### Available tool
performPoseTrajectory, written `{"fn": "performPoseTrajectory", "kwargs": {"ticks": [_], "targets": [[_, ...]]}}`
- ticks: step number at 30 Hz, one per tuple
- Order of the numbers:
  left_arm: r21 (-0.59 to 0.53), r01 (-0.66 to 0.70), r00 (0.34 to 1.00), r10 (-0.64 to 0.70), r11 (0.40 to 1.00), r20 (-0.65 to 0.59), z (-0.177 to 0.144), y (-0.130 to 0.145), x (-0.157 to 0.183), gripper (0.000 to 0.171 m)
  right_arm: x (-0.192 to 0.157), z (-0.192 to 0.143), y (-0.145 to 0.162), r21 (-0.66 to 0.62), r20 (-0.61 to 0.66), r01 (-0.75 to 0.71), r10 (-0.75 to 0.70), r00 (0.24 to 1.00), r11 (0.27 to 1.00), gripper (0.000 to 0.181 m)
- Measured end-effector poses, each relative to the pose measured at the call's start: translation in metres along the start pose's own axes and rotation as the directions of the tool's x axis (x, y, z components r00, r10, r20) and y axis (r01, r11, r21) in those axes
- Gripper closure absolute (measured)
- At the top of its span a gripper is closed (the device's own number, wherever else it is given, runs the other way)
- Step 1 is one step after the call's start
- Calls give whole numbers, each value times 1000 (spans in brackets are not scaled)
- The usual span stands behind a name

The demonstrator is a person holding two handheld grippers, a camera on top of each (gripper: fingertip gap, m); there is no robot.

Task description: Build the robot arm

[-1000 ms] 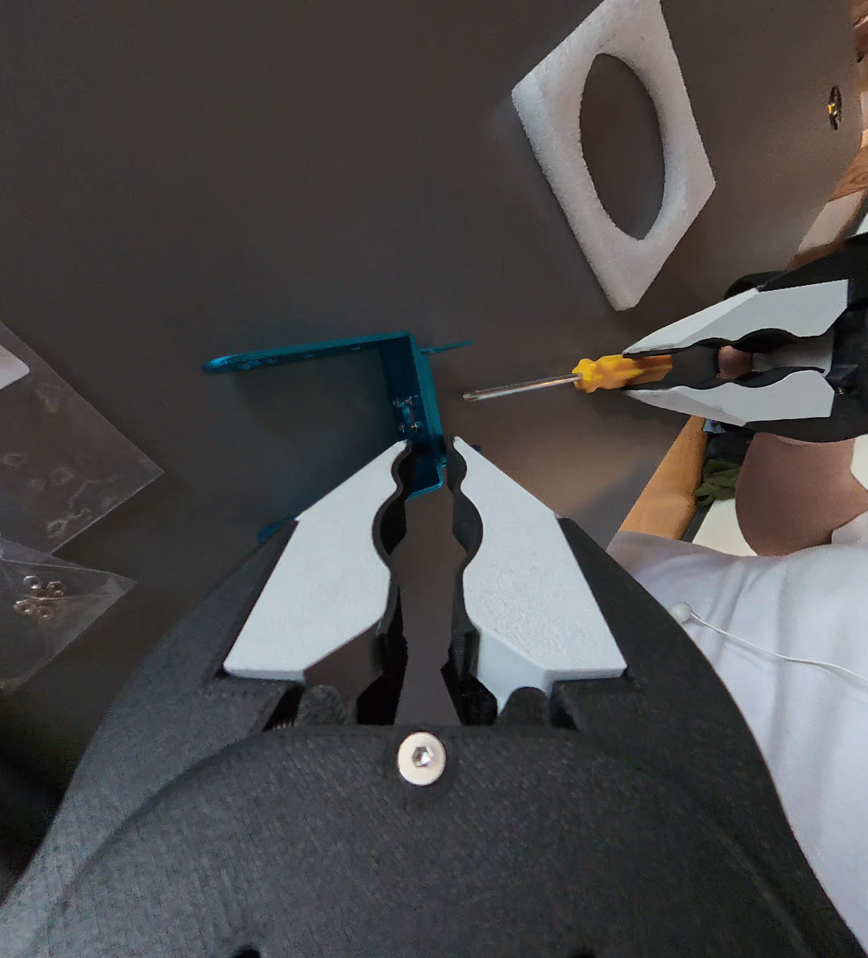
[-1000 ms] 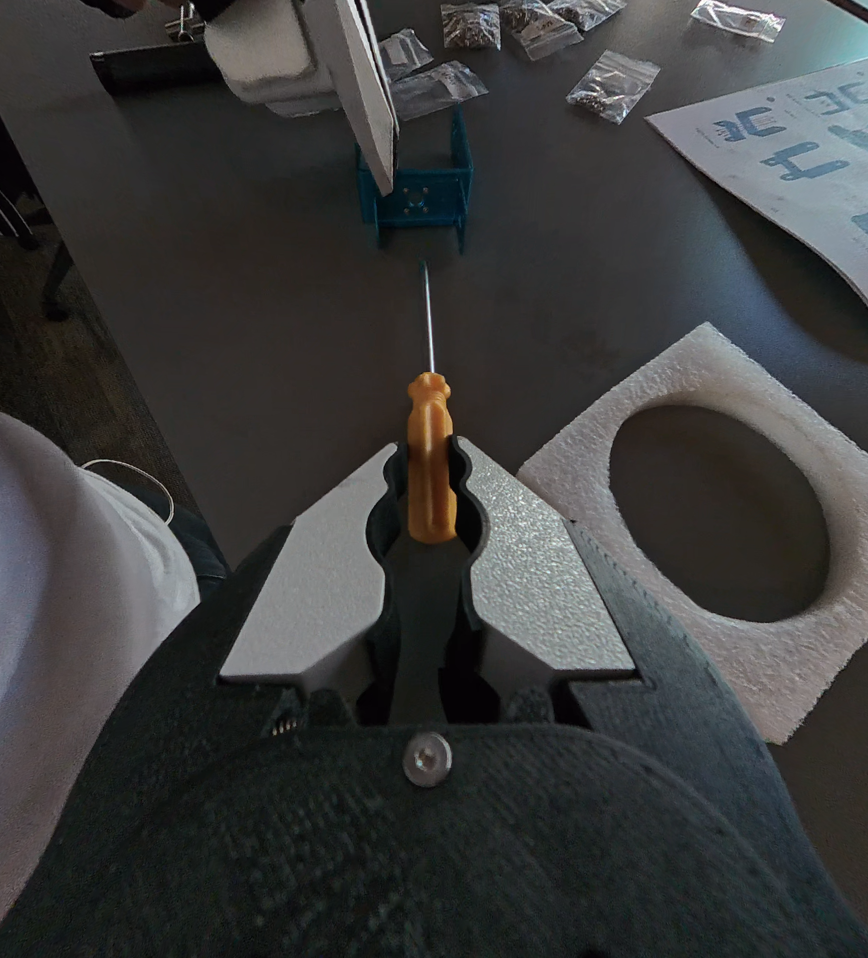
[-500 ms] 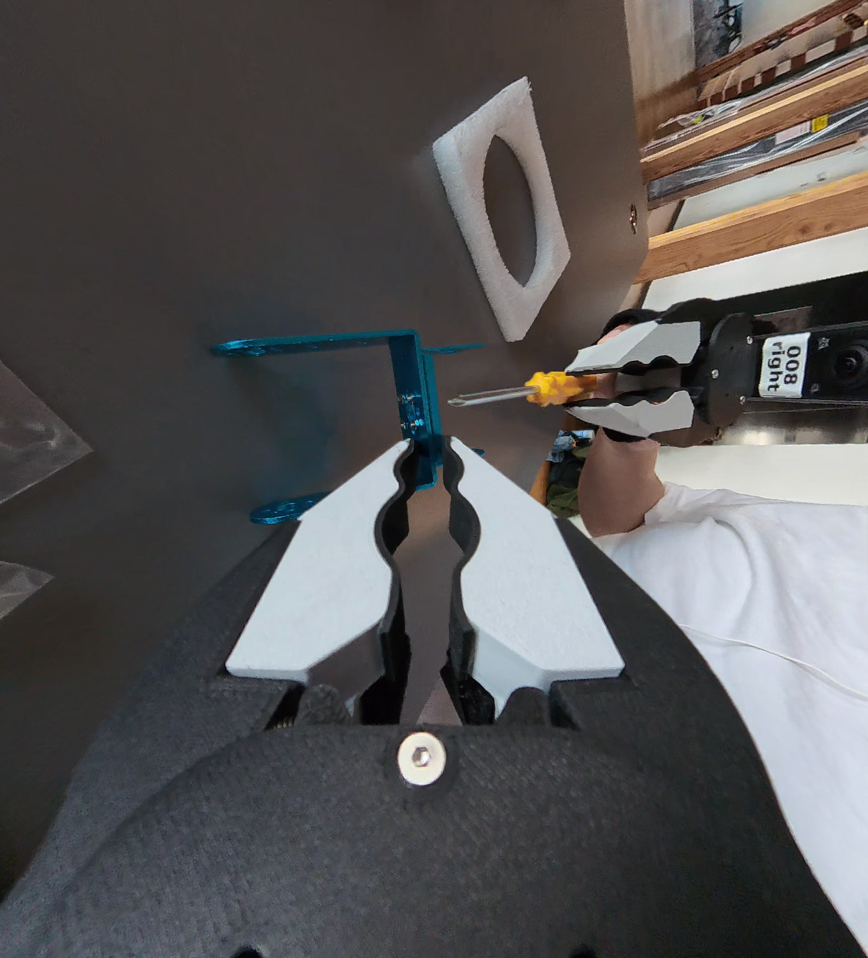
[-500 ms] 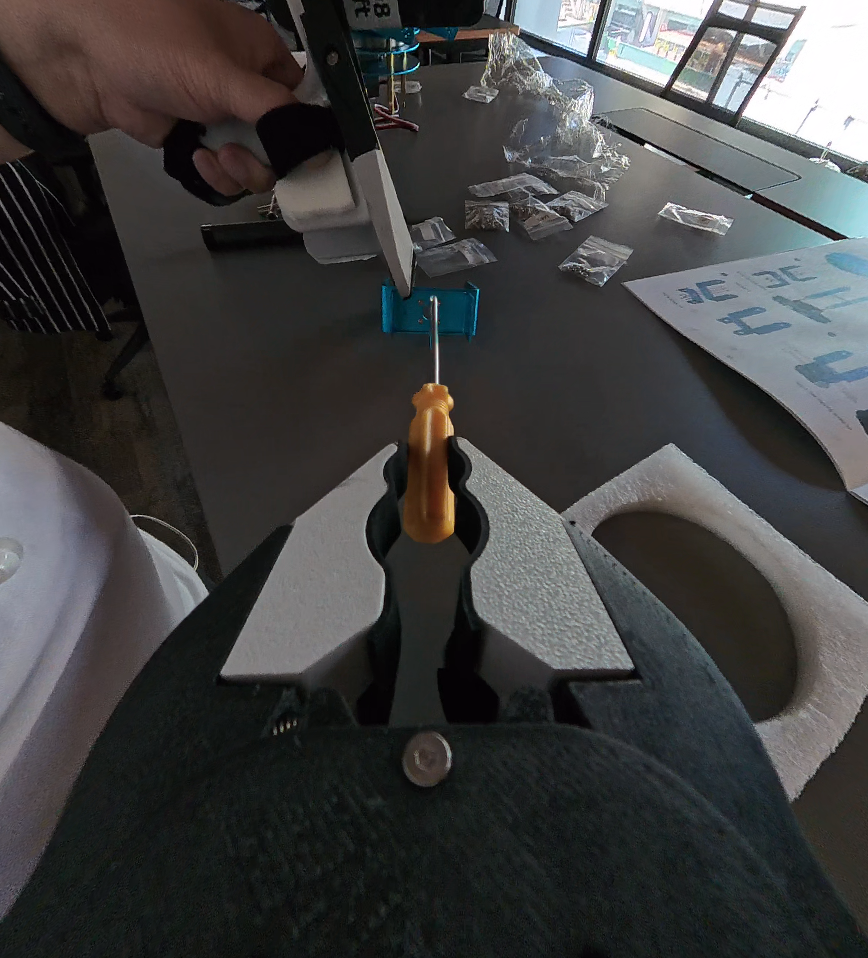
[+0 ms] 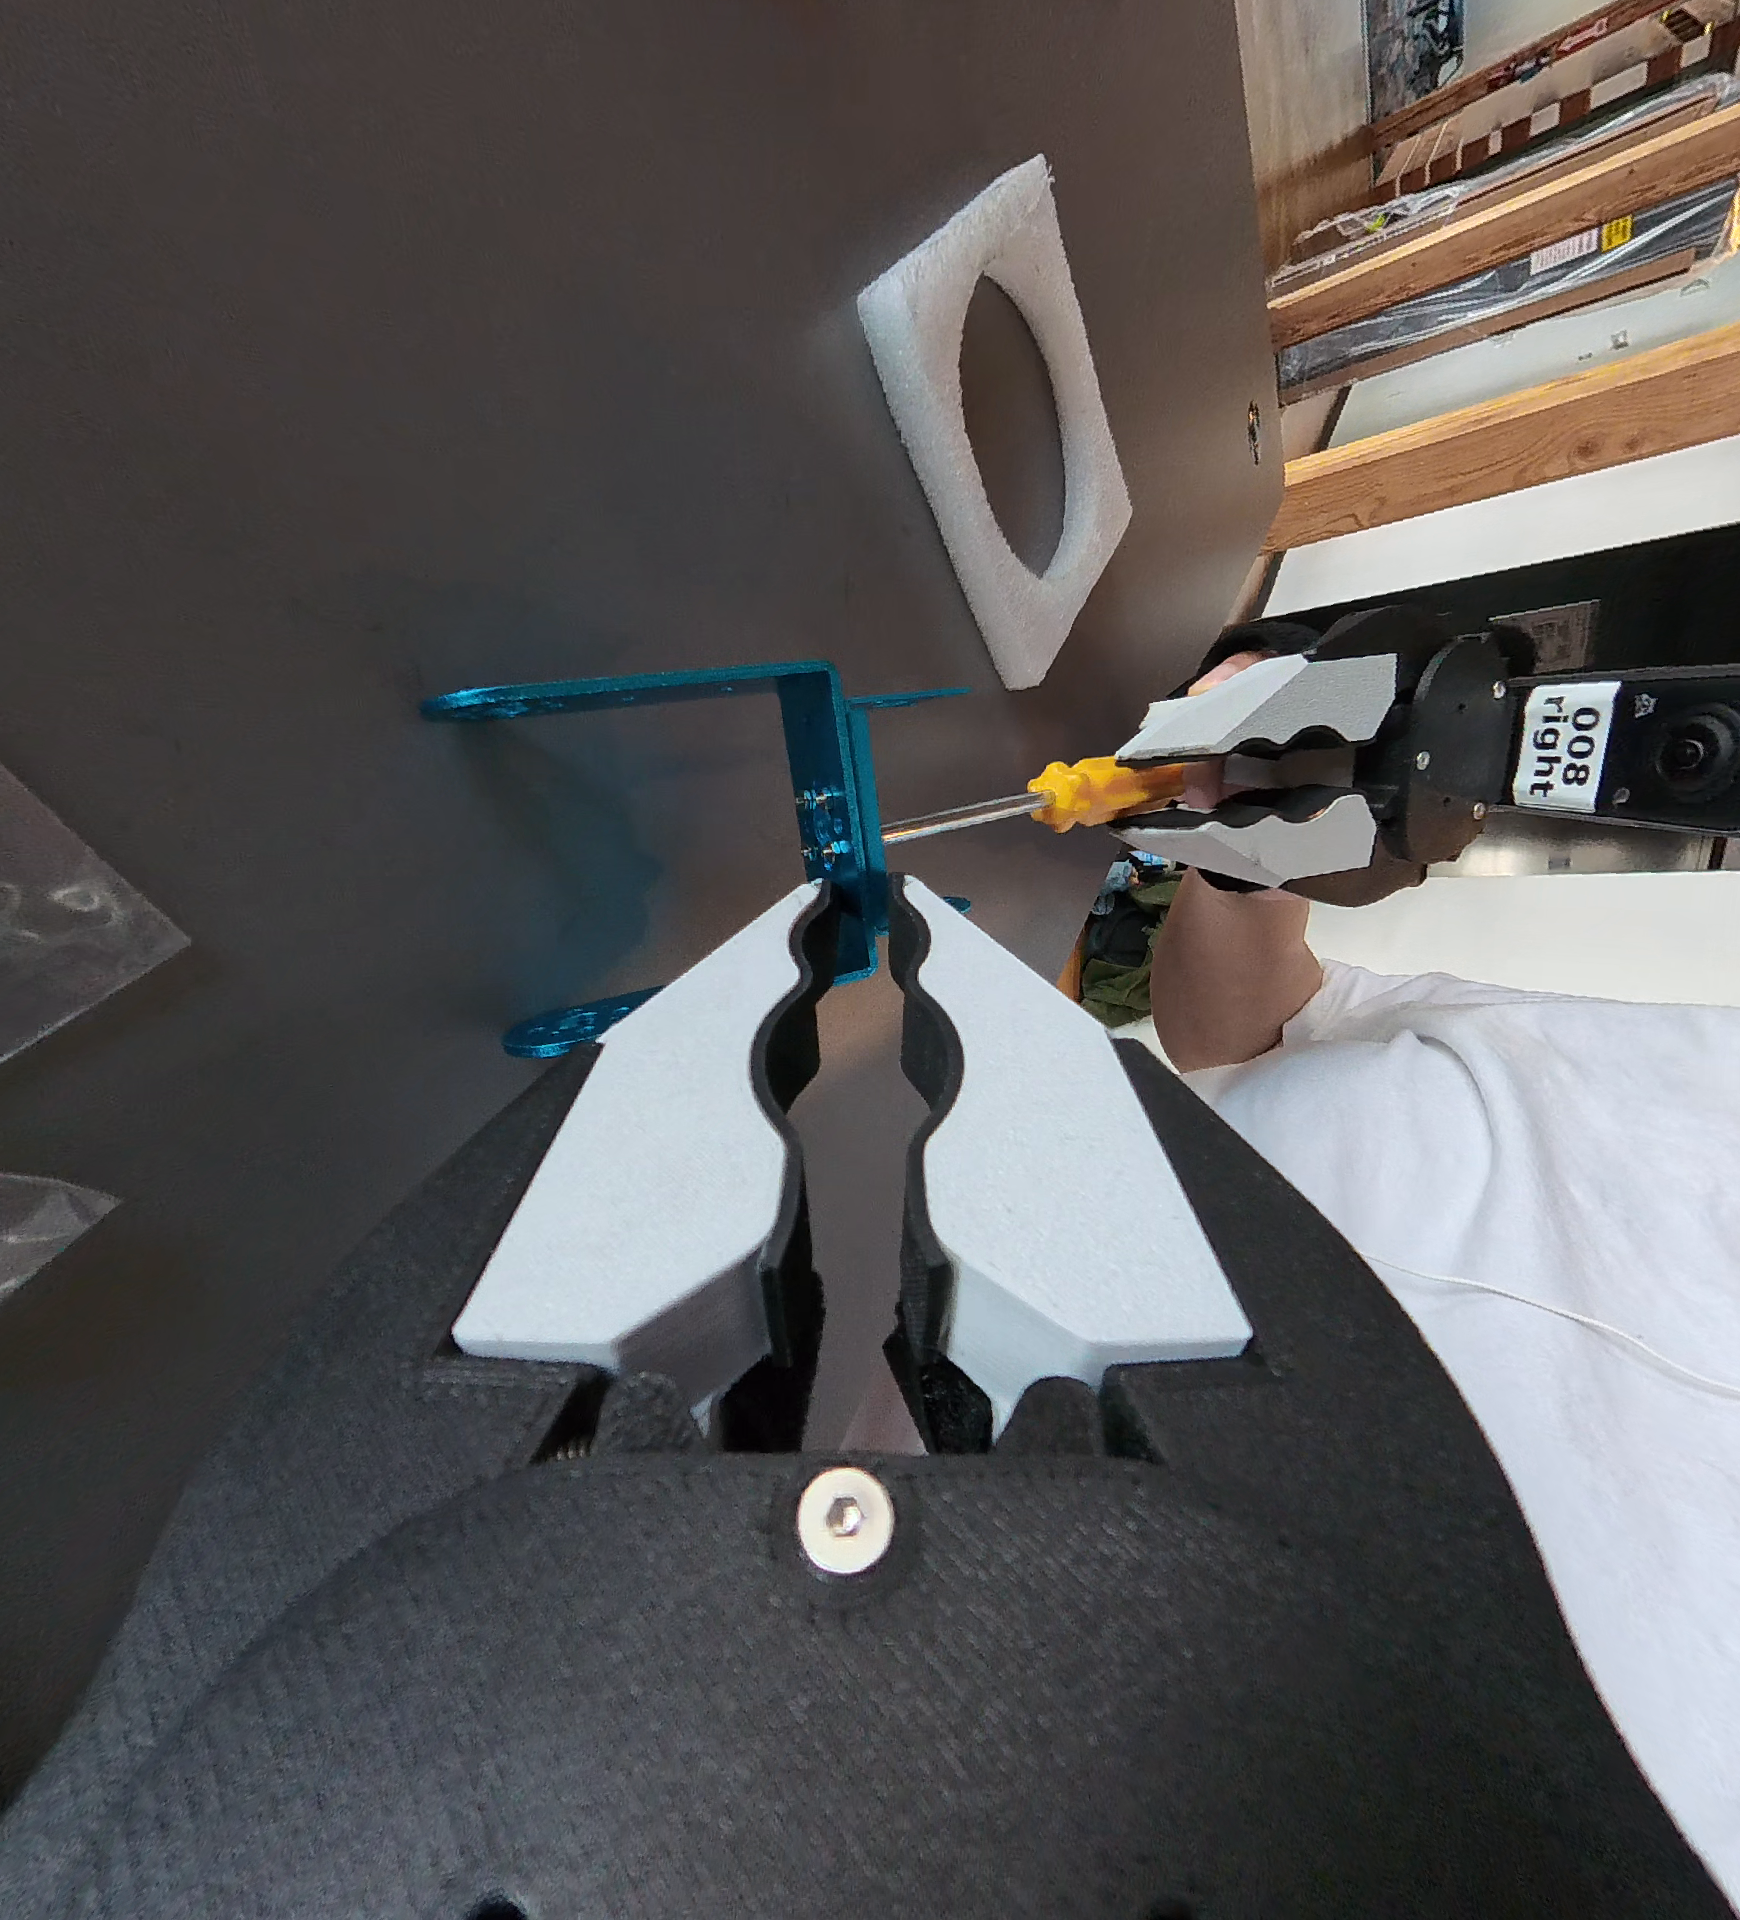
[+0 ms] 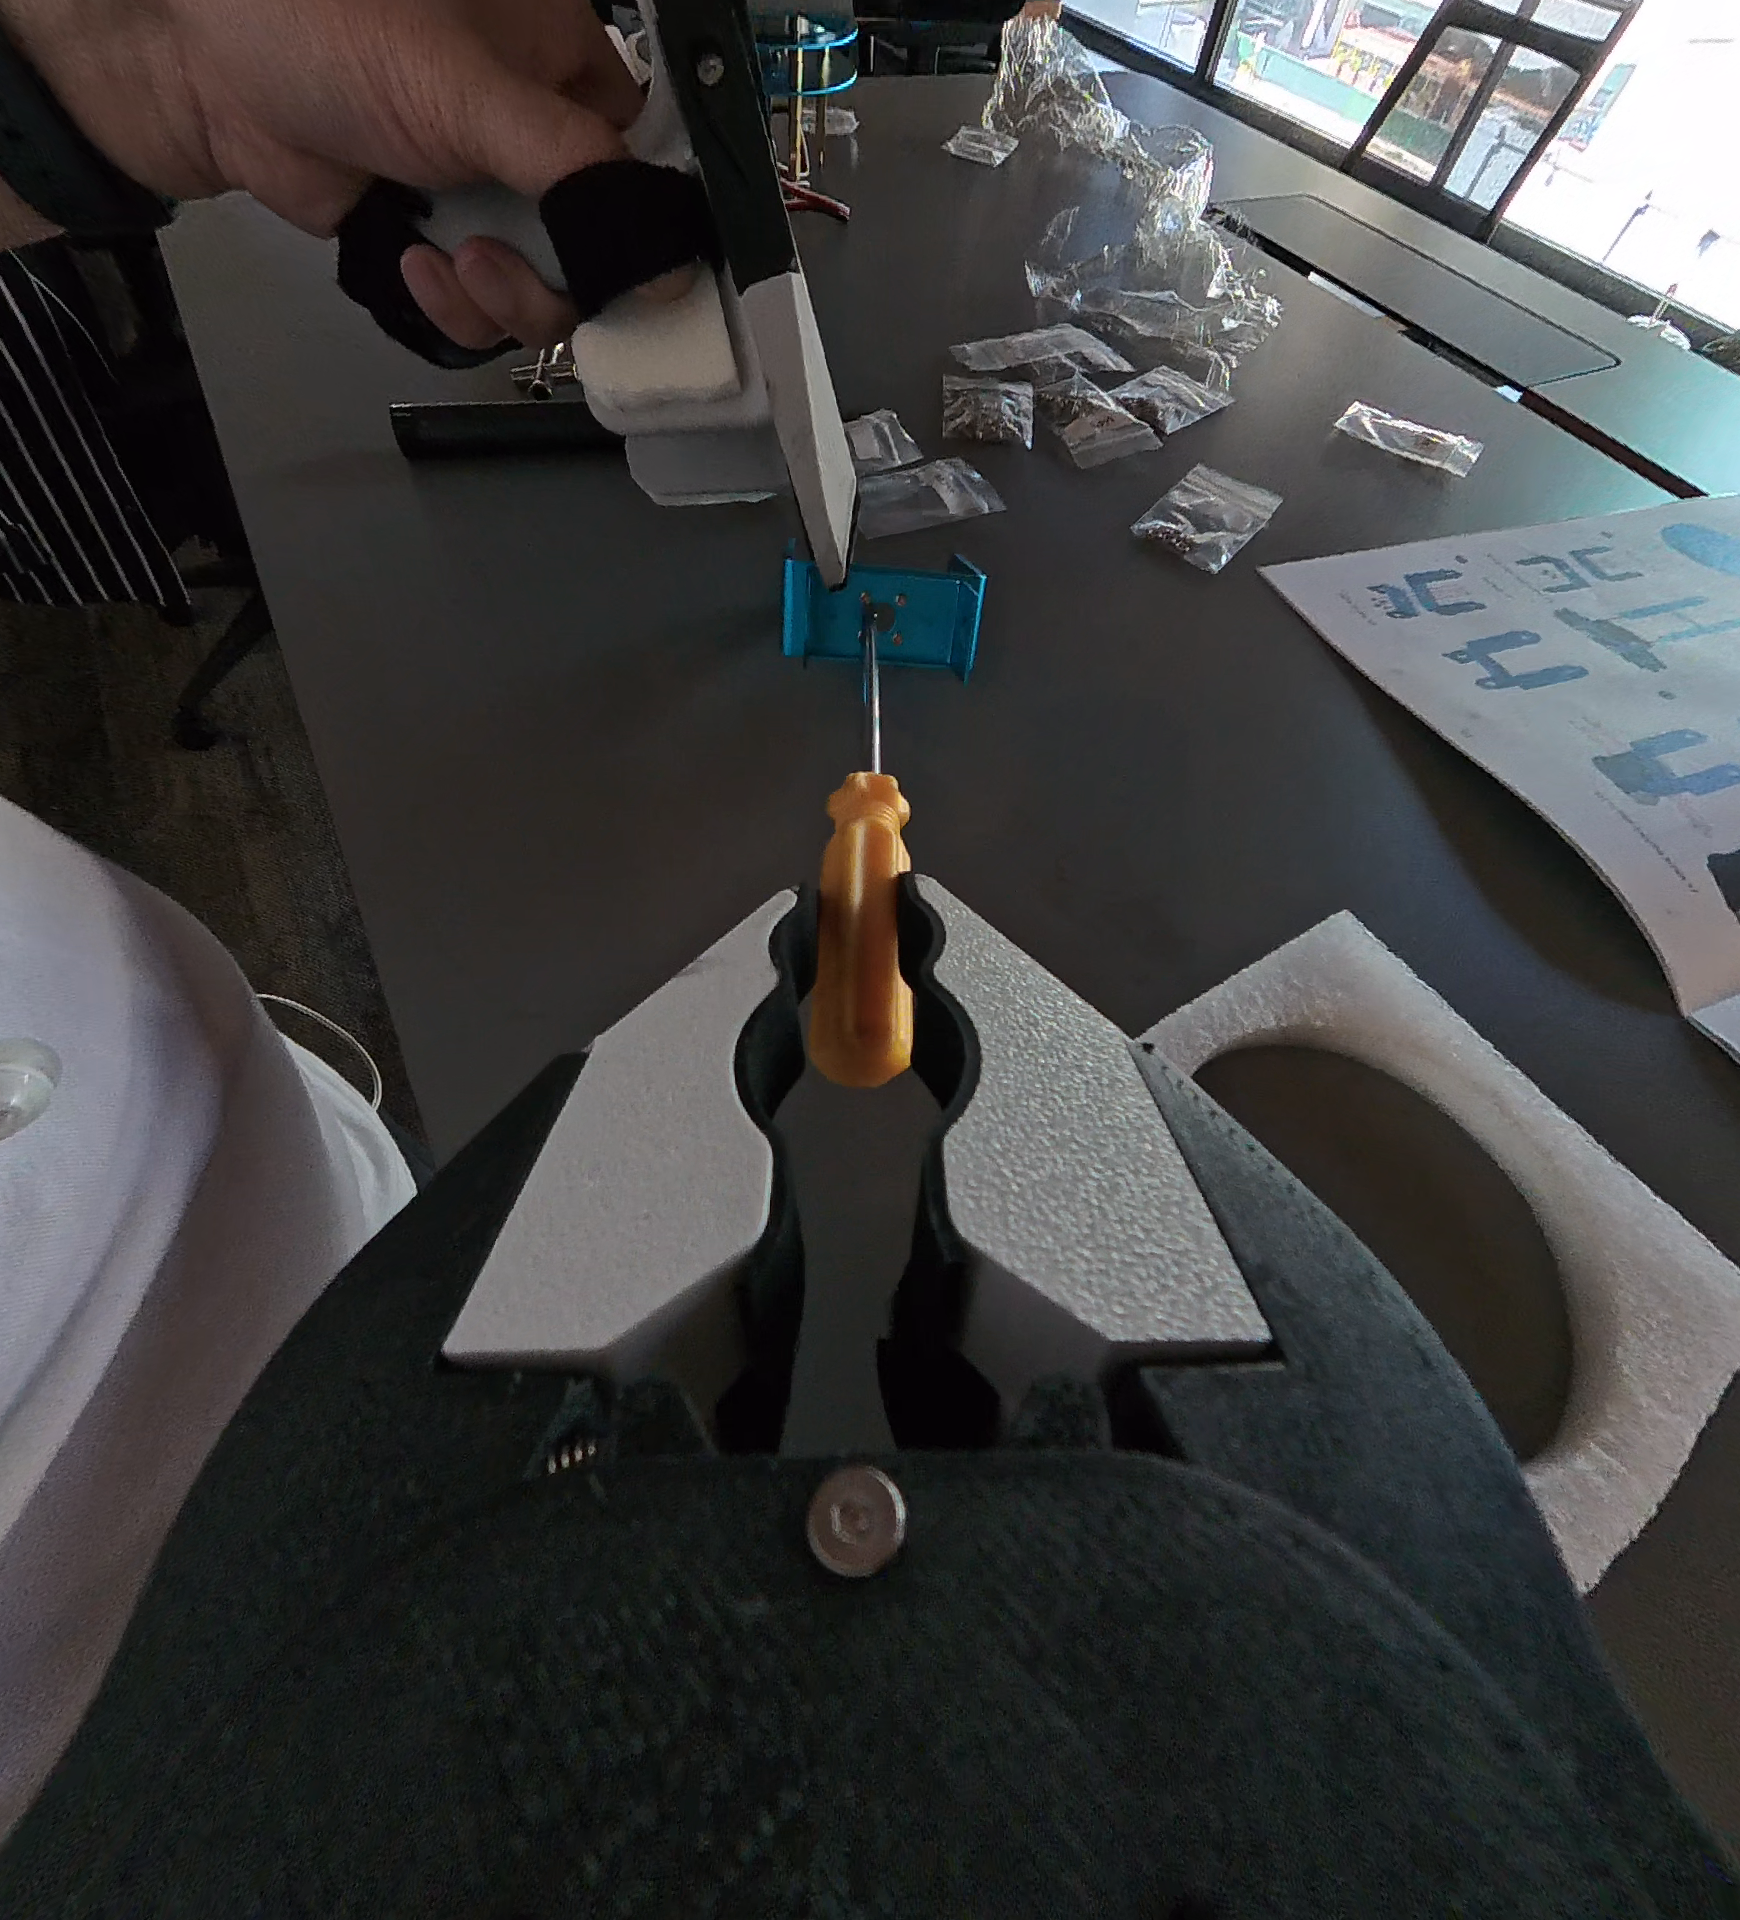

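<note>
One dark table (image 6: pixel 554 810), carrying everything. One large printed sheet (image 6: pixel 1614 686) with blue drawings at the far right edge. One white foam square (image 6: pixel 1676 1340) with an oval cutout, lying flat just beside the right tool. One crumpled heap of clear plastic (image 6: pixel 1136 249) at the far end, with roughly eight small clear bags of hardware (image 6: pixel 1204 514) scattered in front of it; exact count hard to tell where bags overlap. One dark bar (image 6: pixel 492 428) lying behind the left tool. One blue metal bracket (image 6: pixel 923 629) in mid-table, standing on edge, centre plate upright and flanges running away along the table. One orange-handled screwdriver (image 6: pixel 861 935), shaft level and pointing away, tip touching the centre plate of the bracket among four small screw points.

Two tools, one per hand. Left tool (image 5: pixel 858 902) reaching down from above, fingers close together and clamped on the upper edge of the bracket (image 5: pixel 835 790) plate. Left hand (image 6: pixel 367 114) wrapped around the grip above, a dark band at the wrist. Right tool (image 6: pixel 853 904) held low and level, pointing straight at the bracket, fingers closed on the screwdriver handle, with the back part of the handle seated in the notch between the pads. From the left wrist view, right tool (image 5: pixel 1146 784) arriving from the side, forearm bare below a white sleeve (image 5: pixel 1468 1195).
</note>
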State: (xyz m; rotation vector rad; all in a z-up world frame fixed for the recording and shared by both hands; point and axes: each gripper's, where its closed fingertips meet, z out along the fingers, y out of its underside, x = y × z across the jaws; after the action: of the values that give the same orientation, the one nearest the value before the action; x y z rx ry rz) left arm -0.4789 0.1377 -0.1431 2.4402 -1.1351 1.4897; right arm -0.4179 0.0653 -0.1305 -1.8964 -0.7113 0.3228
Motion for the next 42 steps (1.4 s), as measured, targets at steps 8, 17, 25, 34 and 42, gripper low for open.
{"fn": "performPoseTrajectory", "kwargs": {"ticks": [8,17,25,34,42], "targets": [[3,1,1000,-1,1000,-6,1,0,-1,163,1,-1,-1,-5,-6,10,-10,1000,1000,167],[3,-3,1000,3,1000,-4,3,-1,-1,163,0,-3,-3,2,-2,21,-21,1000,1000,168],[3,-2,1000,2,1000,-4,4,-2,-1,163,2,-5,-6,7,-8,37,-37,999,999,168],[-1,-5,1000,5,1000,12,5,-1,-3,163,3,-6,-4,-11,4,52,-52,999,999,171],[16,-15,999,15,1000,40,1,-2,-5,163,5,-2,27,-112,18,4,-2,1000,994,171]]}}
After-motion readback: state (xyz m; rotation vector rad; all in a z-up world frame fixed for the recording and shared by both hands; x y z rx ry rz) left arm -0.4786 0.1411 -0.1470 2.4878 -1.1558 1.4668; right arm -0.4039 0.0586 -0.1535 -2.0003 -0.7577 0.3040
